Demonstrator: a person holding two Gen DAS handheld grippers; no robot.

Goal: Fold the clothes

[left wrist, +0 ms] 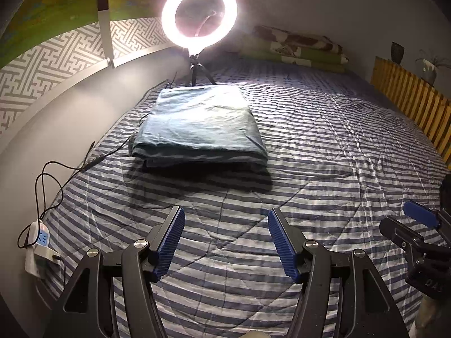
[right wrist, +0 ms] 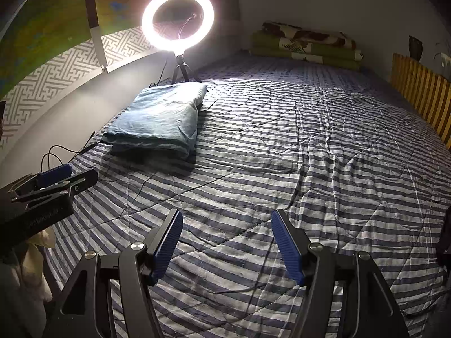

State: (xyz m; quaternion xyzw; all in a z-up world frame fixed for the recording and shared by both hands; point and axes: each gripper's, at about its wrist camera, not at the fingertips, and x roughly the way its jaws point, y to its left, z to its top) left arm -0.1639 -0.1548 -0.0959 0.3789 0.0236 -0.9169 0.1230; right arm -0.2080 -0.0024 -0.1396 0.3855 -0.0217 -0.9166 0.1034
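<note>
A folded blue-grey garment (left wrist: 198, 125) lies as a neat rectangular stack on the striped quilt (left wrist: 324, 146), just in front of the ring light. In the right wrist view the same garment (right wrist: 156, 122) sits at the left of the bed. My left gripper (left wrist: 225, 219) hovers open above bare quilt, well short of the garment, with nothing between its blue pads. My right gripper (right wrist: 227, 222) is also open and empty over the quilt (right wrist: 324, 155). Each gripper shows in the other's view: the right gripper (left wrist: 408, 222) at the right edge, the left gripper (right wrist: 67, 176) at the left edge.
A lit ring light (left wrist: 199, 17) on a small tripod stands behind the garment. Cables and a white power strip (left wrist: 39, 242) lie along the left wall. Folded bedding (left wrist: 296, 49) is stacked at the head of the bed. A wooden slat rail (left wrist: 411, 104) borders the right side.
</note>
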